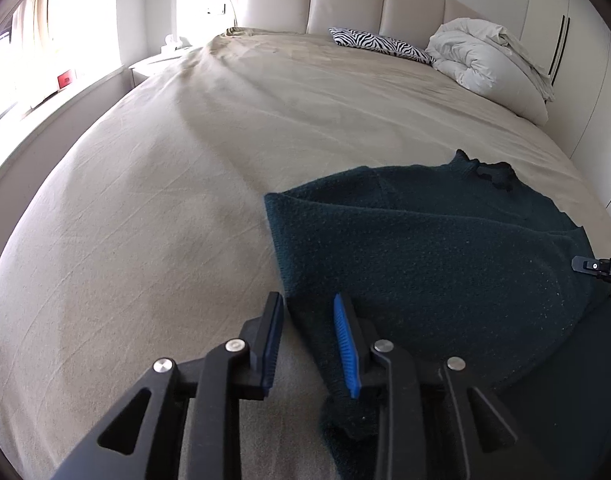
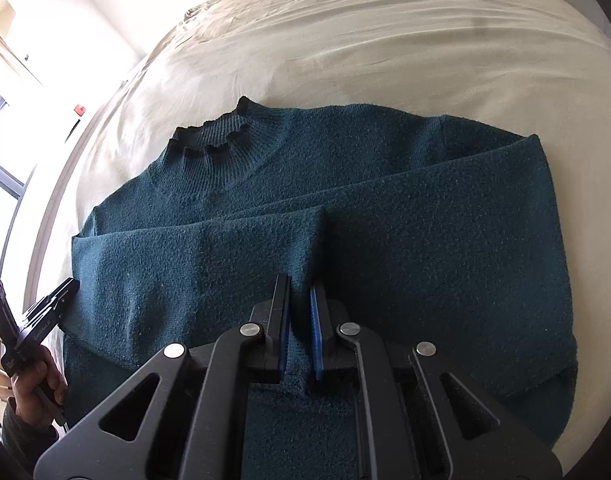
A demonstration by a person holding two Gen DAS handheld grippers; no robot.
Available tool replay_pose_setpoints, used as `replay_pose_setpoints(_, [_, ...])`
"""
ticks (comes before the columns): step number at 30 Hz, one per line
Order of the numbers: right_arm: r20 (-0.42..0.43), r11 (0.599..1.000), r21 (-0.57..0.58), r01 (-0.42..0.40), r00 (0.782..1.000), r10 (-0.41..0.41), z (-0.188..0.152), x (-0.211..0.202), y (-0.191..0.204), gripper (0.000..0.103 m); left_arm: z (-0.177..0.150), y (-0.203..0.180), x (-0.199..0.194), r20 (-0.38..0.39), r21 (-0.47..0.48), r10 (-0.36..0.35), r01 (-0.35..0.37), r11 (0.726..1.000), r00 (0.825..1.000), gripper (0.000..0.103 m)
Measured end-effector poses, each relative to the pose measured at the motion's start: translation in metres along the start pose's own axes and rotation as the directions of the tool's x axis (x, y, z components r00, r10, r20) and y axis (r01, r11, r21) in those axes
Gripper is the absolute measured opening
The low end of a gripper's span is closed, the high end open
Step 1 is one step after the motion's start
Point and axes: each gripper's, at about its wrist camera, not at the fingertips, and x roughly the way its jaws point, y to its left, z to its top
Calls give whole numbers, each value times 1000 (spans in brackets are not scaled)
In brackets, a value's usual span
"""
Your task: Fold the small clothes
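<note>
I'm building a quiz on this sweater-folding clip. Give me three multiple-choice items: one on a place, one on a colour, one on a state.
1. Where does the zebra-print pillow lie?
A. by the headboard
B. on the sweater
C. on the floor

2. What colour is the sweater?
A. red
B. dark teal
C. yellow

3. How does the right gripper stand?
A. wide open above the bed sheet
B. shut on a fold of the sweater
C. gripping the pillow

Key: 1 A, it lies at the head of the bed beside the white duvet. 2 B, the knit is dark teal against the beige bed sheet. 3 B, a pinched ridge of knit runs between its nearly closed jaws.
</note>
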Motion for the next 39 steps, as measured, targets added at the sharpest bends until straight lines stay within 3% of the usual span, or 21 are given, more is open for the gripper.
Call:
replay_pose_setpoints(5, [15,996,-73,56,998,-55,-1,6,8,8,-1,-8,1,9,30,32,-33,999,999,31])
replay_pose_setpoints(10, [40,1000,-11,0,999,0,0,3,-3,8,0,-10,2,8,39,42,-42,998,999,31])
replay_pose_setpoints(13, [81,998,-51,31,996,-27,5,-7,6,8,-1,-11,2,10,42,50,-51,998,999,31])
replay_pose_setpoints(19, [61,997,-47,55,997,-52,9,0,6,8,-1,-9,0,18,28,54,-54,998,998,34])
replay_pose_setpoints(23, [134,996,-61,68,989,-59,8,-16,6,7,-5,-6,-1,32,17,51,-52,998,998,36])
replay_pose_setpoints(29, [75,998,13,56,996,-56,11,-1,-17,7,-6,-6,-1,42,18,60,-60,998,997,38])
replay_pose_setpoints(32, [120,995,98,-16,993,4,7,-10,-29,9,-5,-6,-1,43,17,62,-62,998,997,39])
replay_pose_setpoints(34, [138,988,130,-80,989,62,5,-17,-33,20,-5,-6,-2,43,16,65,-66,998,997,40])
replay_pose_setpoints(36, [150,988,127,-92,986,72,2,-23,-30,55,-5,-7,-1,44,15,66,-67,998,997,41])
replay_pose_setpoints(39, [129,993,67,-97,988,87,0,-24,-18,56,-5,-6,-1,46,14,67,-67,998,997,41])
